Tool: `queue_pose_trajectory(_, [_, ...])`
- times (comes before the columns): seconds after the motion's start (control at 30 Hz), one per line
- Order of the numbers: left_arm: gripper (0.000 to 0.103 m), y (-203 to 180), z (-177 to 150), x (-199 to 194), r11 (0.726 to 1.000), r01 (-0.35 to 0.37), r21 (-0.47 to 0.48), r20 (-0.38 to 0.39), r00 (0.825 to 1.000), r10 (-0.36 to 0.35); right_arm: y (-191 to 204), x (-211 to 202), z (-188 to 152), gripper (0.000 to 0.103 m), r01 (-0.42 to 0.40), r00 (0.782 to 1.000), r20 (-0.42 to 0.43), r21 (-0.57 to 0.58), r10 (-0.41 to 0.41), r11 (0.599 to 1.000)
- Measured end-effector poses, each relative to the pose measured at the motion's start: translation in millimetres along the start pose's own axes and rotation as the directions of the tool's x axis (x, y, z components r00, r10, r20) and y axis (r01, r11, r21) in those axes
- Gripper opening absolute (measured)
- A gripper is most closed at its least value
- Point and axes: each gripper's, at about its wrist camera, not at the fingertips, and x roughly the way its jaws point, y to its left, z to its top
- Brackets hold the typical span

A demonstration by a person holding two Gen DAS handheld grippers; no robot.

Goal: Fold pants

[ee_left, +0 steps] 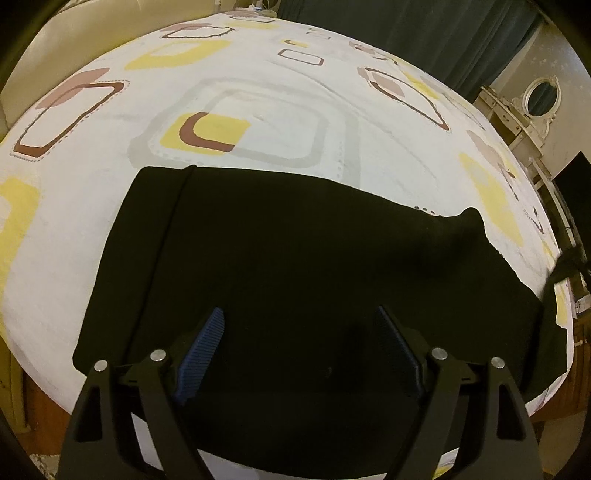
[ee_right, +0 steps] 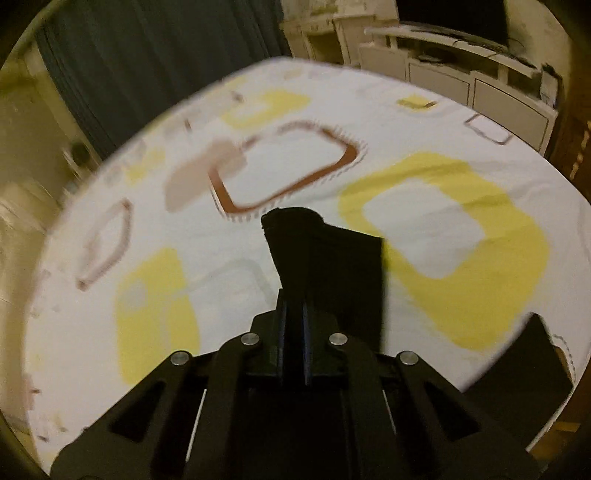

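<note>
Pants (ee_left: 295, 258): black, spread flat across the near part of the bed sheet (ee_left: 258, 110); waistband seam toward the left in the left wrist view, legs running off to the right edge of the bed.
Leg end (ee_right: 325, 266): lifted clear of the sheet, hanging forward from the right gripper as a narrow folded strip.
Left gripper (ee_left: 301, 350): jaws wide apart, poised over the middle of the flat cloth; blue ribbed pads (ee_left: 201, 350) not pressing on anything.
Right gripper (ee_right: 293, 332): jaws together, clamped on the leg end; cloth caught between the two pads.
Fabric, judged: soft and limp, no stiffness of its own; drapes and sags wherever unsupported.
Weight, judged: light; a pinch at one edge likely enough to carry a leg.
Surface, judged: matte knit or fleece, not slippery; ribbed pads likely to hold well.
Fragility: none apparent; no risk from a firm clamp.
Grip point, right: hem or cuff, both layers together, to prevent one layer trailing.
Grip point, left, judged: waistband edge or side seam, where doubled cloth gives more to bite on.
Hazard, judged: held strip twisting or bunching in transit; flat portion dragged along the sheet if pulled without an anchor.
Background: dark curtain (ee_left: 406, 33) and pale furniture (ee_right: 461, 74) beyond the bed, well apart from the work.
Visibility: right wrist view blurred; fine detail of the hem not readable.
</note>
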Motion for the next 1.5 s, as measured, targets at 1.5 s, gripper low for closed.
queue_pose_trajectory(1.5, [0.082, -8.7, -9.9, 0.7, 0.999, -0.034, 0.037, 0.017, 0.999, 0.033, -279.0, -79.0, -163.5, 0.006, -0.213, 0.977, 0.121, 0.592, 0.175, 0.777])
